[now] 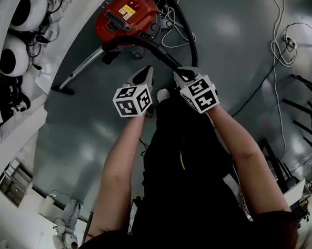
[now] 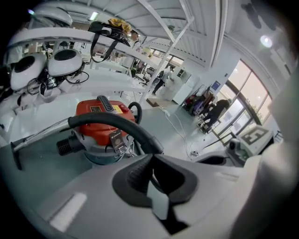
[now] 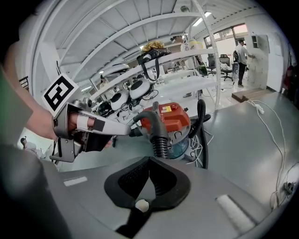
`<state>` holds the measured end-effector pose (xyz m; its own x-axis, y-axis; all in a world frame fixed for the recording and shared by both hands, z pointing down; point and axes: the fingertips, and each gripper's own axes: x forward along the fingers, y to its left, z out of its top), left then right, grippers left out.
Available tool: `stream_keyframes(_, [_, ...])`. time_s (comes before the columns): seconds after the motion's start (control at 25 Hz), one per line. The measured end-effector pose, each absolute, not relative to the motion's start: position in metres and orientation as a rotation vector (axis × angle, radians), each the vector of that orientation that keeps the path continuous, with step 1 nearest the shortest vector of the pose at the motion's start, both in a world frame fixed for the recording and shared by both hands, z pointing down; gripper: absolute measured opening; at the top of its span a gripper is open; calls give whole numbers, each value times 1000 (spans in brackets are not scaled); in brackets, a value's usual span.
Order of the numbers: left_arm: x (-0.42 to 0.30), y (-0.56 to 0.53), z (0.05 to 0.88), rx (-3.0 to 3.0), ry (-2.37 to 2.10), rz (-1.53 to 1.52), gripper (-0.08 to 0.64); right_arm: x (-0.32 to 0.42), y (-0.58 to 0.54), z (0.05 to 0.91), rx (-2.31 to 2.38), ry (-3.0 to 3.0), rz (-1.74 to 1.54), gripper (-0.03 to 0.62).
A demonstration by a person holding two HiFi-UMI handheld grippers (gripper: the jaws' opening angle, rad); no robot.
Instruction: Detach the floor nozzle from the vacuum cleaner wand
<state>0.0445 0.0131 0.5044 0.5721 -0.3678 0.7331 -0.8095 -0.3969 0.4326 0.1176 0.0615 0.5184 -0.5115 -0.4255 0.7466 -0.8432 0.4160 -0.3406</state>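
Observation:
A red canister vacuum cleaner (image 1: 128,14) stands on the grey floor ahead. Its black hose (image 1: 150,44) arcs over toward my grippers. A thin metal wand (image 1: 83,67) slants down to the left and ends in a dark floor nozzle (image 1: 61,90). The left gripper (image 1: 147,71) and the right gripper (image 1: 182,73) hover side by side just short of the hose, both shut and holding nothing. In the left gripper view the wand (image 2: 39,134) and nozzle (image 2: 16,156) lie far left of the shut left gripper (image 2: 152,161). The right gripper (image 3: 149,161) faces the hose cuff (image 3: 159,142).
White rounded machines (image 1: 18,13) on racks line the left side. Loose white cables (image 1: 279,50) trail over the floor at right, near black stand legs (image 1: 305,104). More cable lies bundled beside the vacuum (image 1: 170,22). People stand far off by the windows (image 2: 219,109).

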Motion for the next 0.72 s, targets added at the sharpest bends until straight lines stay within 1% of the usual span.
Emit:
stream_keyframes(0.08, [42, 6, 509, 1981, -962, 668, 9, 117, 57, 524, 1069, -2110, 947, 1])
stream_keyframes(0.12, [41, 3, 510, 1975, -970, 657, 9, 118, 55, 527, 1075, -2108, 931, 20])
stream_keyframes(0.24, [40, -3, 517, 1968, -964, 642, 9, 122, 45, 532, 1104, -2110, 898, 30])
stream_keyframes(0.32, [39, -6, 522, 1963, -957, 641, 9, 121, 39, 534, 1116, -2118, 906, 52])
stream_keyframes(0.44, [36, -11, 528, 1949, -967, 633, 14, 120, 34, 538, 1117, -2124, 923, 67])
stream_keyframes(0.72, [29, -13, 533, 1926, -983, 626, 37, 112, 29, 538, 1079, -2142, 912, 84])
